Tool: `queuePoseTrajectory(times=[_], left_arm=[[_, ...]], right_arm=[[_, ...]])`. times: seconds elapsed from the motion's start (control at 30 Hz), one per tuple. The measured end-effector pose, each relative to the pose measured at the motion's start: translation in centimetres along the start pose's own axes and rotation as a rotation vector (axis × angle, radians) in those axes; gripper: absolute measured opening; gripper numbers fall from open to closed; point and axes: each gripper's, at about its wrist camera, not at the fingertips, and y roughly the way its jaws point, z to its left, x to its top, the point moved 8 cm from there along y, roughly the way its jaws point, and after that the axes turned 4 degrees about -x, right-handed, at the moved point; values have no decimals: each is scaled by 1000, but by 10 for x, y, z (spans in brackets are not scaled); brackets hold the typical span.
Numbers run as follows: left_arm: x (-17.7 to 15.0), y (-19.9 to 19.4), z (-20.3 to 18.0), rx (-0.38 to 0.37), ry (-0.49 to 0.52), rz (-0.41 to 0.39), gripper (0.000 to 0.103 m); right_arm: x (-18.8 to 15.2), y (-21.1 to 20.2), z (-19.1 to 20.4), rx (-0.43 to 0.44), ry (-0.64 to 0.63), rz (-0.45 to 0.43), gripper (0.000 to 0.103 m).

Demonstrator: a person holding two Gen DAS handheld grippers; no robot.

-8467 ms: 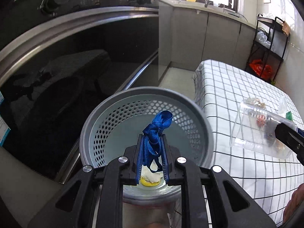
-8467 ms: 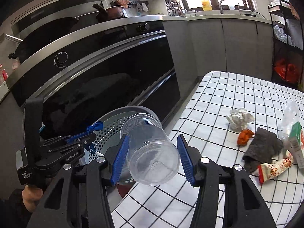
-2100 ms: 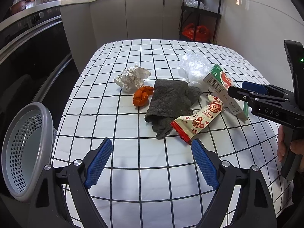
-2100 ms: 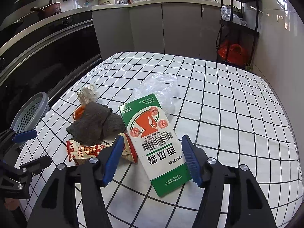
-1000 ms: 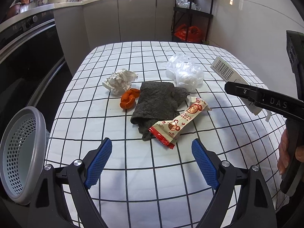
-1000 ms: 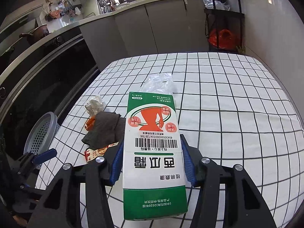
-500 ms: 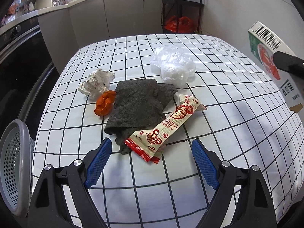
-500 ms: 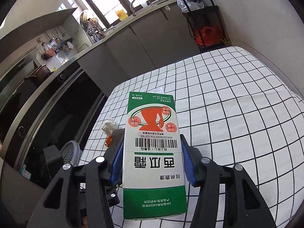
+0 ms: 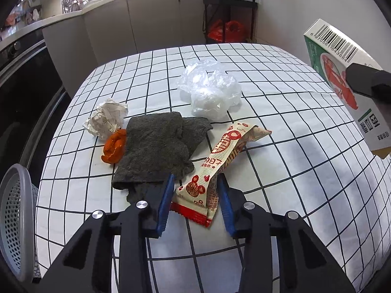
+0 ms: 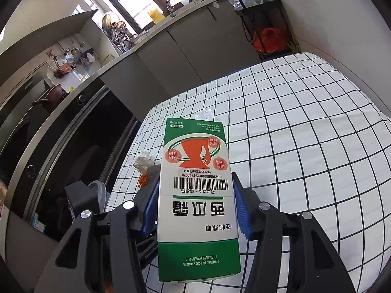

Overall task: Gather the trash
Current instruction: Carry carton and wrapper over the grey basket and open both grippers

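Observation:
My right gripper (image 10: 194, 190) is shut on a green and white carton (image 10: 195, 185) and holds it well above the checked table; the carton also shows at the right edge of the left wrist view (image 9: 342, 73). My left gripper (image 9: 195, 190) is low over the table, its blue pads closed in on either side of the near end of a red and white snack wrapper (image 9: 217, 163). A dark grey cloth (image 9: 158, 151), an orange scrap (image 9: 113, 146), a crumpled paper ball (image 9: 107, 119) and a clear plastic bag (image 9: 210, 90) lie beyond.
A grey perforated basket (image 9: 14, 219) stands off the table's left edge, beside the dark oven front (image 9: 22, 92). Grey cabinets (image 9: 146, 22) and a black shelf rack (image 9: 229, 17) with red bags stand behind the checked table (image 9: 281, 171).
My left gripper moved down and forward, and its jaws closed in around the snack wrapper. My right gripper lifted the carton higher.

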Motion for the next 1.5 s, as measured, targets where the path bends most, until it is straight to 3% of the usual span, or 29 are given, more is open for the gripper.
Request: queuePoseTrajectory(times=[0.33, 0.57, 0.8, 0.97, 1.23, 1.5], left_arm=[[-1, -57, 48, 31, -94, -58, 34], [-12, -114, 121, 160, -172, -104, 34], [-46, -161, 195, 297, -271, -130, 34], [-66, -173, 243, 368, -350, -135, 34], [-98, -180, 309, 443, -425, -111, 34], [-127, -176, 364, 469, -510, -60, 34]], right_arm=[[1, 3, 13, 11, -20, -4, 52], [-9, 16, 56, 47, -78, 16, 52], [-34, 38, 123, 104, -170, 48, 52], [-63, 60, 184, 142, -280, 81, 52], [-101, 96, 262, 121, -486, 110, 52], [-121, 138, 323, 134, -554, 131, 52]])
